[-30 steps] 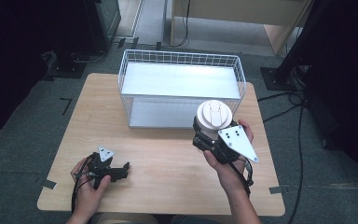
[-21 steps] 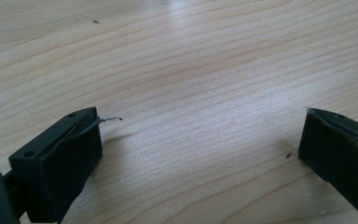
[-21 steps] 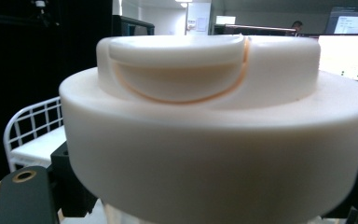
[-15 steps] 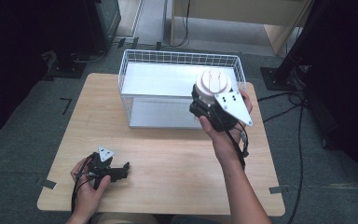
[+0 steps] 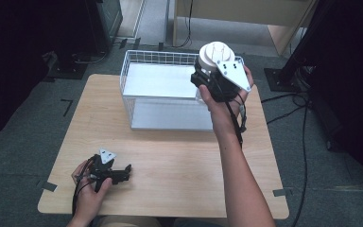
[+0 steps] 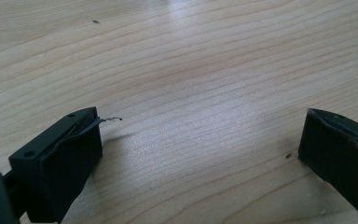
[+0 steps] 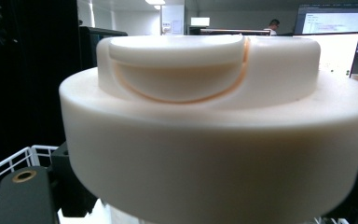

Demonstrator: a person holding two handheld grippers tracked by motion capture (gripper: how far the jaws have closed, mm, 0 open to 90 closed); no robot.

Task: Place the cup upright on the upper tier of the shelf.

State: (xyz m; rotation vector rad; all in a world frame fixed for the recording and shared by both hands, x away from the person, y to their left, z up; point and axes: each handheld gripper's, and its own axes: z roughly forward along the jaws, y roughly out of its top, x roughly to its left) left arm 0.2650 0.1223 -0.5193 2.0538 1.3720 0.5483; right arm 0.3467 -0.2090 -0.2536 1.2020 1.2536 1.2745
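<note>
My right gripper (image 5: 208,71), clamped on the white lidded container (image 5: 213,53), has carried it from the table up over the wire basket's (image 5: 137,56) right end, ready for lowering in. My left gripper (image 5: 118,174) rests open, well short of the basket.

A white round-lidded container (image 5: 213,54), upright, held above the wire basket's (image 5: 146,59) right rear corner.

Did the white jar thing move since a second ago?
Yes. The right gripper has carried the white-lidded jar away from the person, from the wire basket's near wall to above its far right corner.
</note>
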